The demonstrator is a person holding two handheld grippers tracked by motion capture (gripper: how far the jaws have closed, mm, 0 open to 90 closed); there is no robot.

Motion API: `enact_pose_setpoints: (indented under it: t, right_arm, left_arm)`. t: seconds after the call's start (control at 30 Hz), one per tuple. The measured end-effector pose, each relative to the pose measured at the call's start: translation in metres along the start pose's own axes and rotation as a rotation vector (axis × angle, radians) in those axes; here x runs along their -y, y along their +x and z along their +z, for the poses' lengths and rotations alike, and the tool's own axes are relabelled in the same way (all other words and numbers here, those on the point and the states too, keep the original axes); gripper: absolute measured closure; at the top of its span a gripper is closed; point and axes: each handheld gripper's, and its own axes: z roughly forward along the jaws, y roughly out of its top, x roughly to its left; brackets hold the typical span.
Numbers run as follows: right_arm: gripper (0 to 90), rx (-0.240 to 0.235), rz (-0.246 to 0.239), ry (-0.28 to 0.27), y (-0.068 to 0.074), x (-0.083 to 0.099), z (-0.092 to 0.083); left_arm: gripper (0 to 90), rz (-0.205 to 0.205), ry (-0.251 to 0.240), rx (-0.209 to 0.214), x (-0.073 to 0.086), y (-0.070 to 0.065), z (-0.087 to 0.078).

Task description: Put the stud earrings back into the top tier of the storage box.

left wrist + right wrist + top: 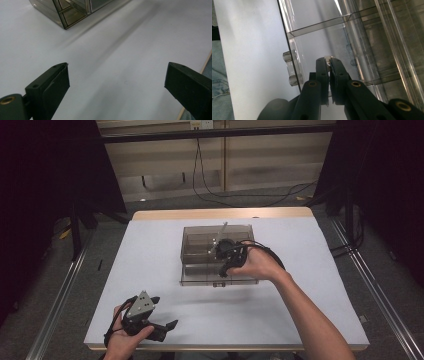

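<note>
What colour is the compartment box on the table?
Smoky, see-through grey-brown box; the high view shows it best.

right gripper (329,61): jaws pinching a small shiny piece (327,59) at their tips | position: hanging over clear plastic box (317,30), inside an open compartment | box sitting on white table (249,50) | latch knobs (289,67) protruding from box wall

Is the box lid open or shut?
Open. The lid stands up behind the clear box; the right gripper, jaws pinched on a small shiny item, reaches inside.
</note>
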Motion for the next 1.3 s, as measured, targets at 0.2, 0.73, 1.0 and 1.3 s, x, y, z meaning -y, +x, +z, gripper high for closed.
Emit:
enact_pose_setpoints:
  t: [0.2, 0.73, 1.0, 1.3]
  right_arm:
    - [86.3, 0.016, 0.013, 0.014, -0.001, -0.001, 0.0]
    - [82.8, 0.024, 0.015, 0.018, -0.001, -0.001, 0.0]
    - [81.7, 0.031, 0.04, -0.052, 0.0, 0.001, -0.009]
    - [78.2, 0.03, 0.089, -0.199, -0.003, 0.019, -0.017]
  left_arm:
    - [5.7, -0.004, 0.006, 0.002, 0.0, 0.0, 0.001]
    - [5.7, -0.009, 0.002, 0.002, 0.001, 0.0, 0.0]
    - [5.8, -0.002, 0.003, 0.006, 0.001, 0.0, 0.001]
    - [5.7, -0.017, 0.002, 0.003, 0.001, 0.002, 0.001]
